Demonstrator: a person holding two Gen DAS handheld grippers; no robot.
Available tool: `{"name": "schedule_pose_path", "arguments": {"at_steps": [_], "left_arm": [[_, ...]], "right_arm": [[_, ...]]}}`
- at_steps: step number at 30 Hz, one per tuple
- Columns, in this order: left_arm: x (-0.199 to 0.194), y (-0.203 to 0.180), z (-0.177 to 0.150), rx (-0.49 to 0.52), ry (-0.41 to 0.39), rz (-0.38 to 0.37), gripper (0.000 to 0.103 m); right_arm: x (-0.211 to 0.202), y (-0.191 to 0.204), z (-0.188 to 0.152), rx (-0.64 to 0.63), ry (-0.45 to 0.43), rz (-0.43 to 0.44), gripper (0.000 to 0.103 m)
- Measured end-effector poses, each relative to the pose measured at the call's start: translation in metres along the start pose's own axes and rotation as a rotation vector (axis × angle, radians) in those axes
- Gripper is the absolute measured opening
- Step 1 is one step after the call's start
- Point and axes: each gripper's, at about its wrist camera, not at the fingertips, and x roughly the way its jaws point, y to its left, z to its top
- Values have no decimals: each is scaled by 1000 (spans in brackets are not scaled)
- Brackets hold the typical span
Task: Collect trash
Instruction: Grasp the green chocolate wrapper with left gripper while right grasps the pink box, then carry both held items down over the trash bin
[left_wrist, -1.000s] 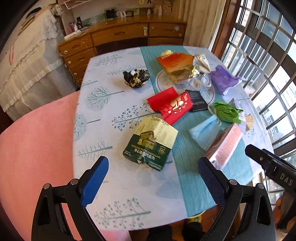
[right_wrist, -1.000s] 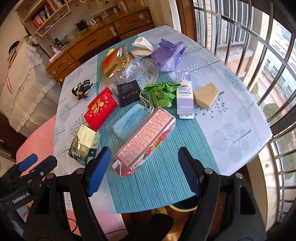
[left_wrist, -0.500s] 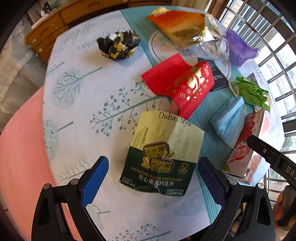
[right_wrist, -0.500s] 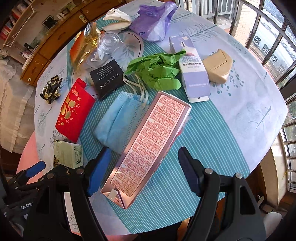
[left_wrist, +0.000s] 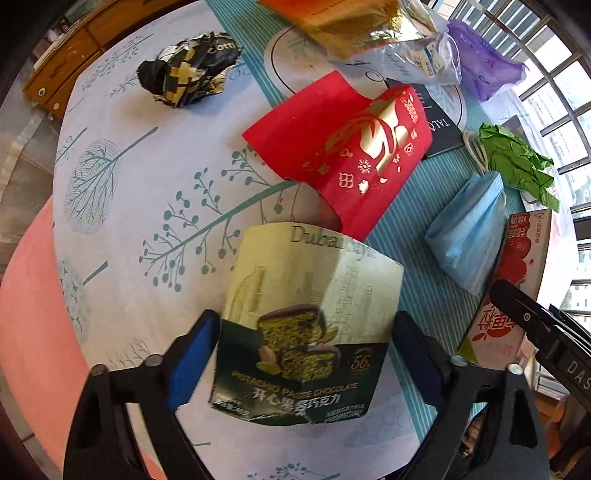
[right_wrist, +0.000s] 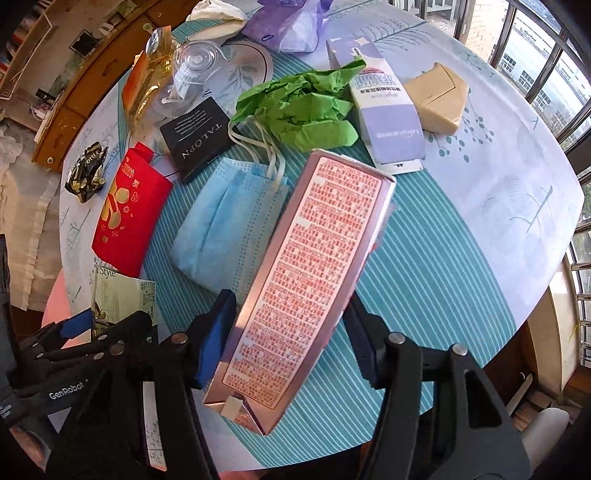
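Blue-padded claws (left_wrist: 306, 343) (right_wrist: 291, 332), lower than before, closing around boxes.

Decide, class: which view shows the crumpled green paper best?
The right wrist view: the green paper lies whole near the picture's middle, every fold visible. In the left wrist view it sits squeezed against the right edge, smaller and distorted.
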Motion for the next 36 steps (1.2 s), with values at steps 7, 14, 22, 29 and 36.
{"name": "schedule_pose_path", "arguments": {"at_steps": [7, 14, 22, 29, 36], "left_arm": [[2, -10, -11, -27, -36, 3, 77], [-16, -23, -45, -49, -89, -16, 72], [-84, -56, -88, -29, -207, -108, 72], [-147, -84, -137, -36, -268, -145, 73], [-153, -140, -177, -105, -288, -139, 73]], "right_arm": [[-9, -6, -8, -5, 10, 42, 36], [-43, -22, -23, -81, -2, 109, 35], [-99, -44, -41, -233, -59, 138, 35], [-132, -82, -52, -312, -77, 162, 35], [-136, -122, -57, -436, -33, 179, 35]]}}
